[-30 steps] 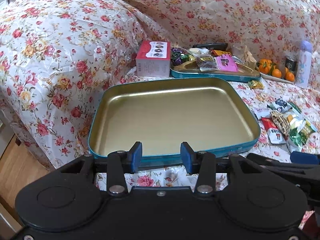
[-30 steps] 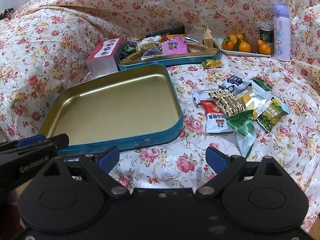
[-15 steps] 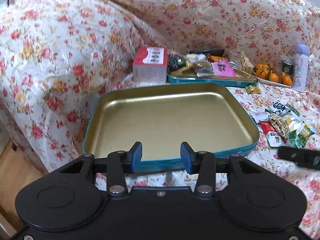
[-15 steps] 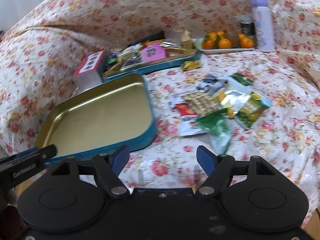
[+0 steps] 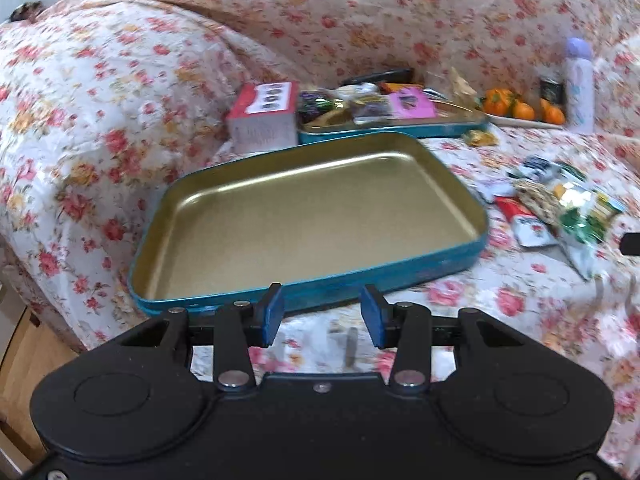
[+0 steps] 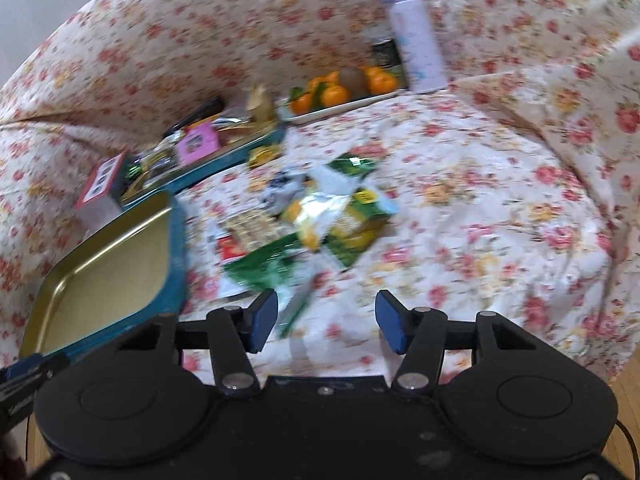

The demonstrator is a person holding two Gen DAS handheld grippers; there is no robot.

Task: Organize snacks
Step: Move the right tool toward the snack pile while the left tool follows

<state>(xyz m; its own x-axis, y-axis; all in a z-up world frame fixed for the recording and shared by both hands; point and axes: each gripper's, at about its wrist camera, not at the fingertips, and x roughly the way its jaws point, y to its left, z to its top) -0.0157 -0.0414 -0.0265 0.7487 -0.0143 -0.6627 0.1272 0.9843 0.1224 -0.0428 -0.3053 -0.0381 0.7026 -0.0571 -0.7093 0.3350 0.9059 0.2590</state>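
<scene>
An empty teal tin tray with a gold inside lies on the floral sofa cover; it also shows at the left of the right wrist view. A pile of loose snack packets lies to its right, and in the right wrist view just ahead of my right gripper. My left gripper is open and empty, just in front of the tray's near rim. My right gripper is open and empty, near the green packet at the pile's front.
A second teal tray full of snacks stands behind, with a red-and-white box to its left. A plate of oranges, a dark can and a lilac bottle stand at the back. One wrapped candy lies loose.
My right gripper has swung right, from the empty tray toward the snack pile, and its jaws have narrowed somewhat. My left gripper has drawn back a little from the tray rim.
</scene>
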